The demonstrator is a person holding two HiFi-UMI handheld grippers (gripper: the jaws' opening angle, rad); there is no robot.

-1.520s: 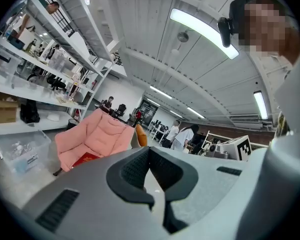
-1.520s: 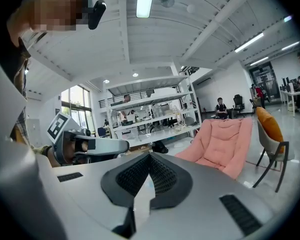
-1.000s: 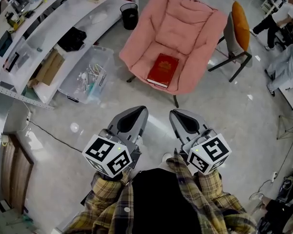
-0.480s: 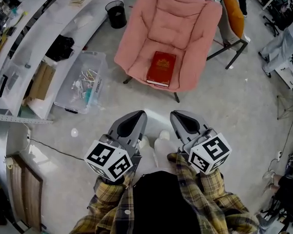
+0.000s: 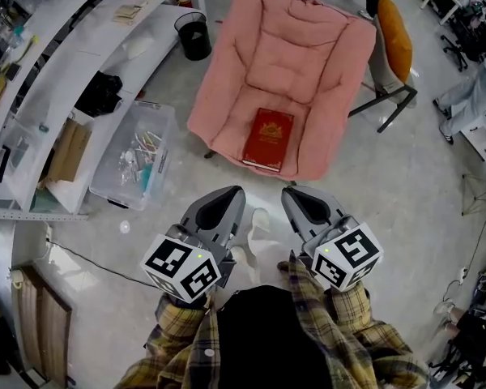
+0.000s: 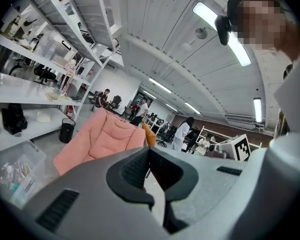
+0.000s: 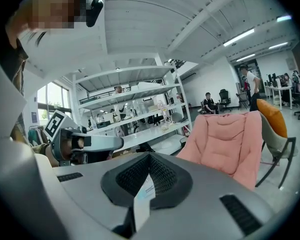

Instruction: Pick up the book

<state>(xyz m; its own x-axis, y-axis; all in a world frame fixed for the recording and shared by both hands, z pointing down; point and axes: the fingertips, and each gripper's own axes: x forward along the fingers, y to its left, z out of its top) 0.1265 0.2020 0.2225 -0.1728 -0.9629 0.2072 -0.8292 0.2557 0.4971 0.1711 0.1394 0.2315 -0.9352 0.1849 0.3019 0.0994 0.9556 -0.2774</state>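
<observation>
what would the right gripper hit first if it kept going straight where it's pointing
Most likely the front edge of the pink chair, close to the red book on its seat. Only floor shows between the right gripper and it, though depth is unclear.

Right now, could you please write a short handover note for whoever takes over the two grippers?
Left gripper: jaws shut, not on the book, held low in front of the person.
Right gripper: jaws shut, not on the book, beside the left one.
Dark red hardcover book: lies flat on the seat of the pink cushioned chair, ahead of both grippers, untouched.
Done: nothing gripped yet.
Left: close in on the chair, open the jaws, grasp and lift the book.
</observation>
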